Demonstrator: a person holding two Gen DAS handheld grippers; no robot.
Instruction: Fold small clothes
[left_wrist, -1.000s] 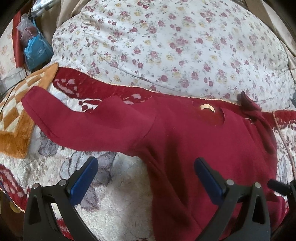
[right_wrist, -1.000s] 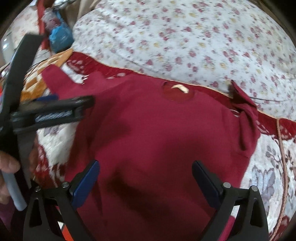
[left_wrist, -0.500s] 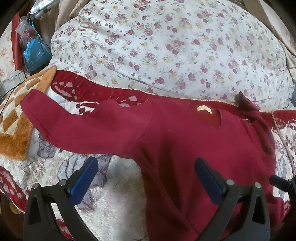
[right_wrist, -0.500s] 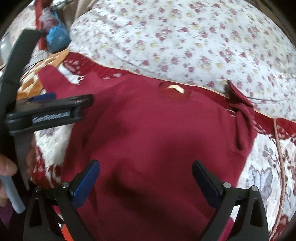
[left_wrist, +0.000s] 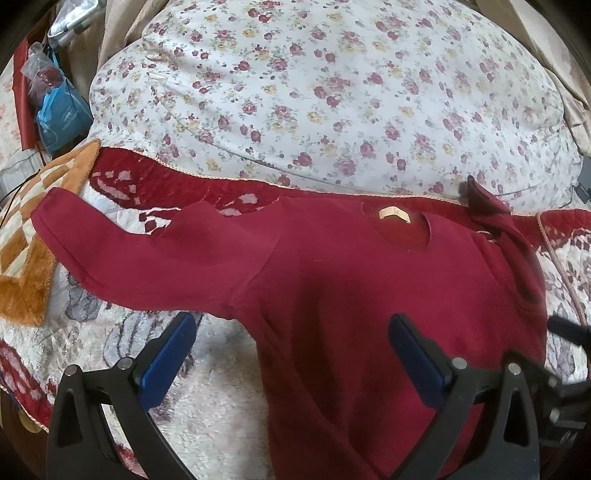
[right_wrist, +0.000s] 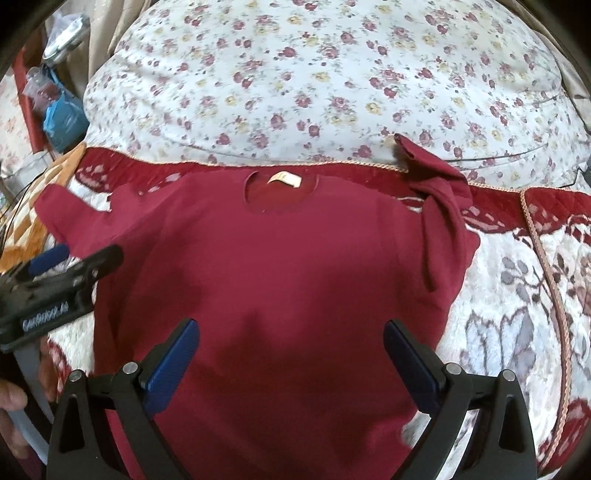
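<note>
A dark red long-sleeved sweater (left_wrist: 354, 295) lies flat on a patterned bed cover, neck label (left_wrist: 393, 214) at the far side. Its left sleeve (left_wrist: 122, 251) stretches out to the left. Its right sleeve (right_wrist: 439, 206) is bunched and folded over at the right shoulder. My left gripper (left_wrist: 291, 332) is open and empty over the sweater's left armpit. My right gripper (right_wrist: 291, 339) is open and empty above the sweater's body (right_wrist: 280, 277). The left gripper also shows at the left edge of the right wrist view (right_wrist: 55, 291).
A large floral duvet (left_wrist: 332, 92) rises behind the sweater. An orange checked fuzzy blanket (left_wrist: 22, 258) lies at the left. A blue bag (left_wrist: 59, 114) and clutter sit at the far left. The red and white bed cover (right_wrist: 517, 295) extends to the right.
Both grippers drew back and rose a little, so more of the sweater shows. The right wrist view turned to centre the sweater. Both stay open and empty.
</note>
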